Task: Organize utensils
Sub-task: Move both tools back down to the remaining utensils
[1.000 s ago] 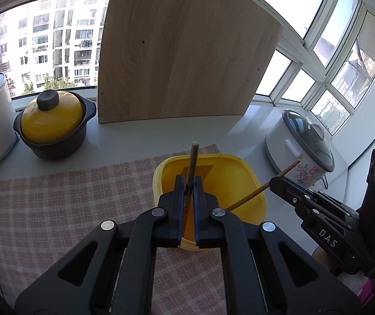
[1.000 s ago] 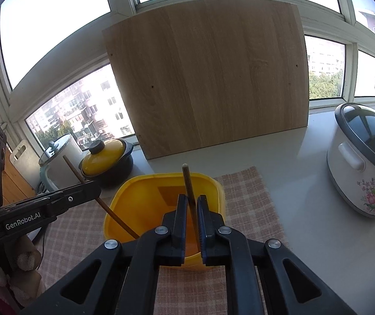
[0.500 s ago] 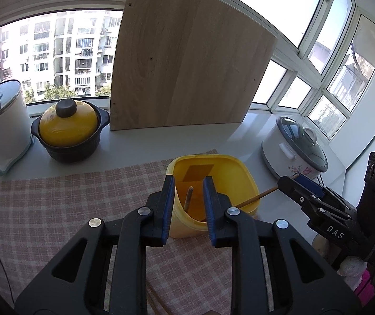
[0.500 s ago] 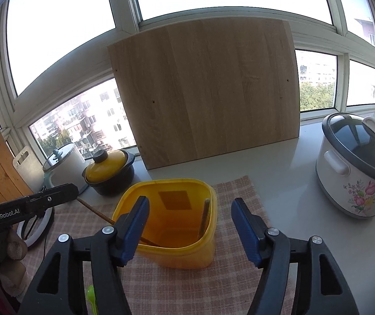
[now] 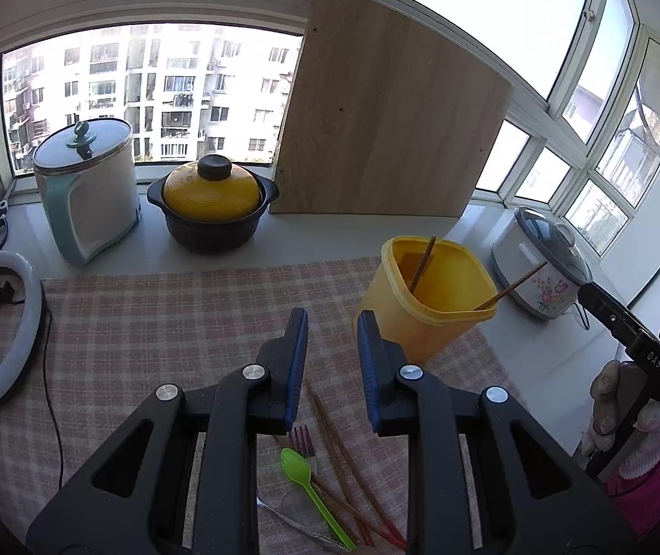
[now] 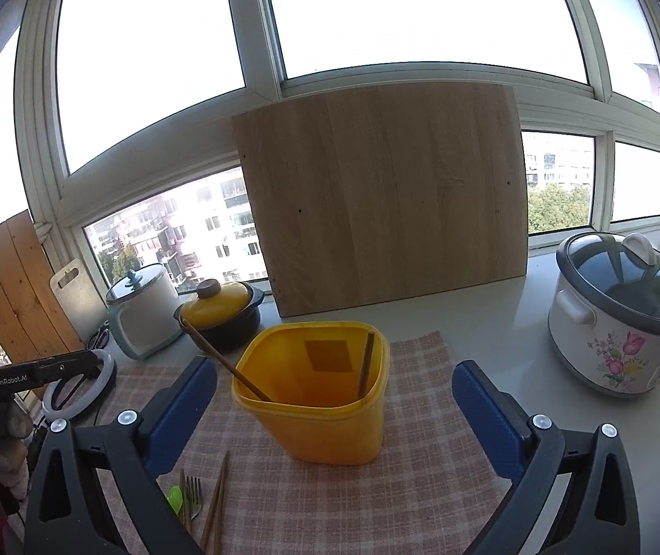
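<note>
Utensils for sorting are split between two places: two chopsticks (image 6: 366, 363) lean inside the yellow container (image 6: 316, 397) at the centre of the right wrist frame, while more chopsticks (image 5: 343, 458), a green spoon (image 5: 304, 471) and a fork (image 5: 301, 437) lie on the checked cloth (image 5: 168, 323) at the bottom centre of the left wrist frame.

Nothing is held. The left gripper (image 5: 330, 337) is seen with its fingers apart over the cloth, just above the loose pile, and the right gripper (image 6: 334, 393) is spread wide on either side of the container.

The next pick is best made one piece at a time. A single chopstick should be singled out where it lies apart from its neighbours, and the fingers should be set across its shaft, not along it, so that it cannot roll out. It should then be lowered end first into the container, away from the leaning sticks.

Much of the pile is covered by the left gripper's own body, so the count of pieces cannot be told. A pale, thin object under the spoon is hard to identify. The container's bottom is not visible.
</note>
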Demonstrator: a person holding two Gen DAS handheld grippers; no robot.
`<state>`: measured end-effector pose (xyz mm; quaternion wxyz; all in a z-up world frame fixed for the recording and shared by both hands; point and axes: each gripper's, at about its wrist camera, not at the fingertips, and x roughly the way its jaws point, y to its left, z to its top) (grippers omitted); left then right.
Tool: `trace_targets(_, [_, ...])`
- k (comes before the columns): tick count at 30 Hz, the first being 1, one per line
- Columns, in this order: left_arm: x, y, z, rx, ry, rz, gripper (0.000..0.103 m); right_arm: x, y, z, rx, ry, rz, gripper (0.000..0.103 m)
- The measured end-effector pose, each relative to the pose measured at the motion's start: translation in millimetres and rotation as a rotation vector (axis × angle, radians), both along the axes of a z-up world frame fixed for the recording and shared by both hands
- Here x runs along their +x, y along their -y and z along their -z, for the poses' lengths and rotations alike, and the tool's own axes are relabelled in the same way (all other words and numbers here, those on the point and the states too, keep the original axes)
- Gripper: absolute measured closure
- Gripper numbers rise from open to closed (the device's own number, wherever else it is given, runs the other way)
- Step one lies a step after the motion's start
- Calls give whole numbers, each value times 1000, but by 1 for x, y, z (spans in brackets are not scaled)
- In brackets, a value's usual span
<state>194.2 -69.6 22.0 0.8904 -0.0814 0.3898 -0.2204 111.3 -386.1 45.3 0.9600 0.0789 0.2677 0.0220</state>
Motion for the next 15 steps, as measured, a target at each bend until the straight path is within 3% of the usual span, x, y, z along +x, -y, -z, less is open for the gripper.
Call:
trace_targets(6, [-20, -35, 34, 64, -75, -49, 82, -12, -10, 9, 35, -47, -67, 0])
trace_targets(15, [-34, -69, 97, 28, -240, -107, 81, -12, -50, 37, 22, -155, -230, 3])
